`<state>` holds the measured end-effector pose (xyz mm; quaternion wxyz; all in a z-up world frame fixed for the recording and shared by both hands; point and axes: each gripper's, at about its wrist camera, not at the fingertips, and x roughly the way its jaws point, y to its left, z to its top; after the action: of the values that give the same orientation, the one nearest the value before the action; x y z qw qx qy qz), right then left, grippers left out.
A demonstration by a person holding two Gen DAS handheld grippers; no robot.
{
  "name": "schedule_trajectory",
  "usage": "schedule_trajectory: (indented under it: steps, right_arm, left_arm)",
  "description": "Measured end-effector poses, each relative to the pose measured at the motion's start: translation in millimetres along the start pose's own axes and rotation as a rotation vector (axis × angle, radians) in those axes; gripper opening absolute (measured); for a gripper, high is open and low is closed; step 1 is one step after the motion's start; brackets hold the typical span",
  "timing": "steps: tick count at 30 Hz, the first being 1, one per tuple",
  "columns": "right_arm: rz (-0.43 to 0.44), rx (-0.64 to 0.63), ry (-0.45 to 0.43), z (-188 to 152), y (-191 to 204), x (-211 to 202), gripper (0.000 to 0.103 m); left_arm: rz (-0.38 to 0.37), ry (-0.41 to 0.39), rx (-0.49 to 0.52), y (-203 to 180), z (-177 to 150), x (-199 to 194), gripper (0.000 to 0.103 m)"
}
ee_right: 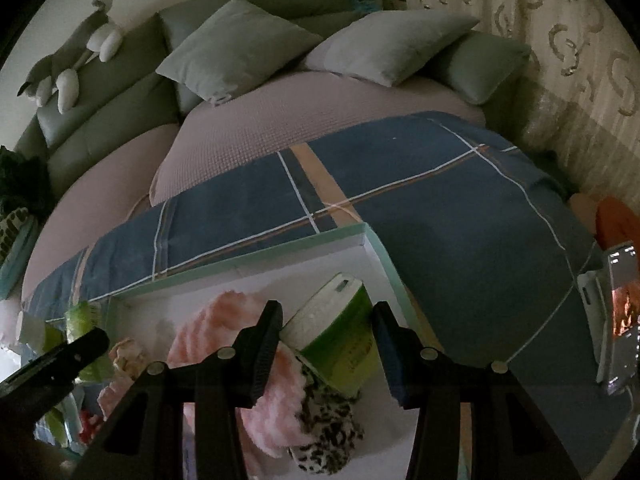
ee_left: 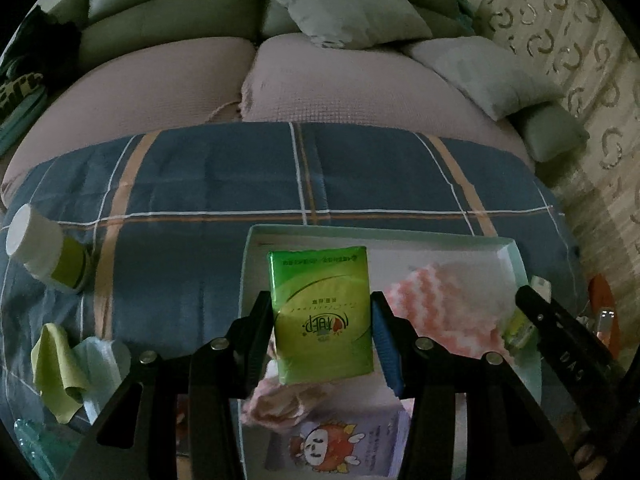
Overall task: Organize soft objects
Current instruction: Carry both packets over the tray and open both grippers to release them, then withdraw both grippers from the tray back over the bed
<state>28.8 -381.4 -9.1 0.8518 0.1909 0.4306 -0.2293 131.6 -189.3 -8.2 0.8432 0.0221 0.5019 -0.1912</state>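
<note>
Green tissue pack (ee_left: 322, 312) clamped in left gripper (ee_left: 320, 332), long axis upright, over box (ee_left: 516, 256) near its left edge | right gripper (ee_right: 326, 340) grips second green pack (ee_right: 340, 340), tilted, by box's right corner | pink cloth (ee_right: 224, 320) lies inside, between them

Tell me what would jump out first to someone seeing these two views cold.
Probably the bright green tissue pack clamped in the left gripper, held above the pale tray on the blue plaid blanket. The right gripper grips a second green pack, tilted, over the pink fluffy cloth and a leopard-print piece in that tray. Further back, grey pillows lean against the headboard, and a plush toy lies on top of it.
</note>
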Motion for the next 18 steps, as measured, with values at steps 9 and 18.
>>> schedule_trajectory:
  steps: [9,18]
  right_arm:
    - [-0.004,-0.039,-0.006,-2,11,0,0.053]
    - [-0.021,-0.034,-0.003,-1,8,-7,0.064]
  left_arm:
    - [-0.017,-0.011,0.003,-3,1,-6,0.065]
    - [0.021,-0.032,-0.057,18,2,-19,0.081]
